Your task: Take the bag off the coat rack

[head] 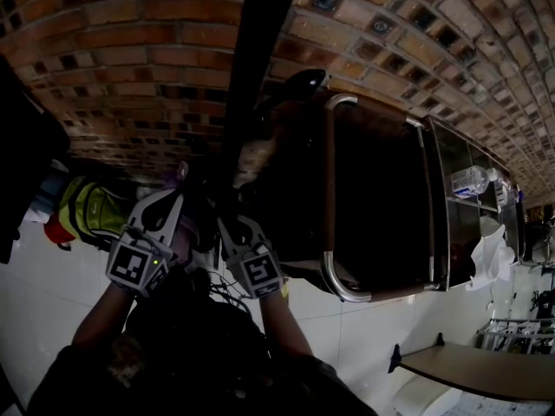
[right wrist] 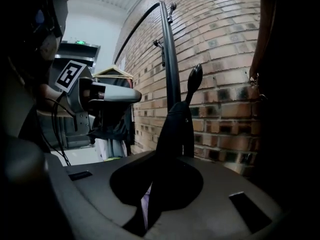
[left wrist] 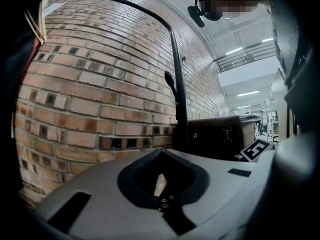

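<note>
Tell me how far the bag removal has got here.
Done: the right gripper is shut on the black strap. In hand: the strap runs up to the hook, apparently not yet lifted off. The left gripper is shut, holding nothing. Left: lift the strap clear of the rack.

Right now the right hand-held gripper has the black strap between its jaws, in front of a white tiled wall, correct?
Not quite. The wall is red brick, not white tile, as the right gripper view shows. The rest stands: the black strap runs between the jaws of the right hand-held gripper.
</note>
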Available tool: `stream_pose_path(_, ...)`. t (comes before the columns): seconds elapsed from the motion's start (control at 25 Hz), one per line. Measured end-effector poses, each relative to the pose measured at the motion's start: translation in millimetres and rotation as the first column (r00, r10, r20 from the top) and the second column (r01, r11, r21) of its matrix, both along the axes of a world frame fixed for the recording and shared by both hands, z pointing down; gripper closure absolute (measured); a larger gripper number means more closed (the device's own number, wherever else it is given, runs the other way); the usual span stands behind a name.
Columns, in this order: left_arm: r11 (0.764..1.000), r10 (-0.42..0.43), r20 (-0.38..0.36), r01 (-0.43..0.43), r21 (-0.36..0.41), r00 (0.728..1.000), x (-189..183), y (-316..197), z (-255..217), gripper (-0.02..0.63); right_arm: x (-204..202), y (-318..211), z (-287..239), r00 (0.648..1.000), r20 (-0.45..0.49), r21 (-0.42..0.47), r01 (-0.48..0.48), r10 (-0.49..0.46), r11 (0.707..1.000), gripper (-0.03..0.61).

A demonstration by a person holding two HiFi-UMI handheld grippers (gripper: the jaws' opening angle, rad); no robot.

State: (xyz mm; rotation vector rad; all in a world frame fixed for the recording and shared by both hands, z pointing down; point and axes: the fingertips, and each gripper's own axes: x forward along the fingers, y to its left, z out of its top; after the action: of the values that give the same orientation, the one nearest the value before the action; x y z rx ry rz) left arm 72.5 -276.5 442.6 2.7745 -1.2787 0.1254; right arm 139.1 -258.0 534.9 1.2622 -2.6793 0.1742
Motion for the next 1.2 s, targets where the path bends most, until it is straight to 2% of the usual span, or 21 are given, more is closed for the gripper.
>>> stream_pose_path(0.12, 1.0, -0.009, -0.011, 0.009, -0.006, 1.0, -4.4, 2.6, -1.3, 0.574, -3.5, 10.3, -11.8, 0.999, 0.033, 0.024, -0.004, 0.003, 1.0, 0.549)
stream_pose_path(0.36, 1.0, -0.004, -0.012, 0.004, 0.011, 1.0, -10.2, 6.6, -3.6, 0.574, -5.6, 22.8, -37.4, 0.997, 0.075, 0.012, -0.005, 0.004, 1.0, 0.555)
stream_pose_path(0.56, 1.0, -0.003, -0.015, 0.003, -0.004, 1.0, -14.9, 7.9, -1.6, 0.574, -1.2, 23.3, -70.1, 0.992, 0.124, 0.054, -0.028, 0.021, 0.998, 0.557)
stream_pose_path(0.72, 1.0, 0.003, -0.016, -0.003, -0.012, 1.0, -15.4, 7.5, -1.3, 0.574, -7.8, 19.1, -91.4, 0.991, 0.133, 0.09, -0.007, -0.005, 0.996, 0.558)
stream_pose_path(0.96, 1.0, 0.007, -0.029, -0.008, -0.011, 1.0, -15.1, 3.9, -7.5, 0.574, -7.2, 11.2, -107.2, 0.976, 0.219, 0.076, -0.009, -0.008, 0.997, 0.558)
stream_pose_path(1.2, 1.0, 0.0, -0.033, 0.0, -0.002, 0.999, -17.7, -4.9, -11.6, 0.574, -10.1, 0.6, -116.5, 0.971, 0.237, 0.041, 0.009, -0.018, 0.999, 0.558)
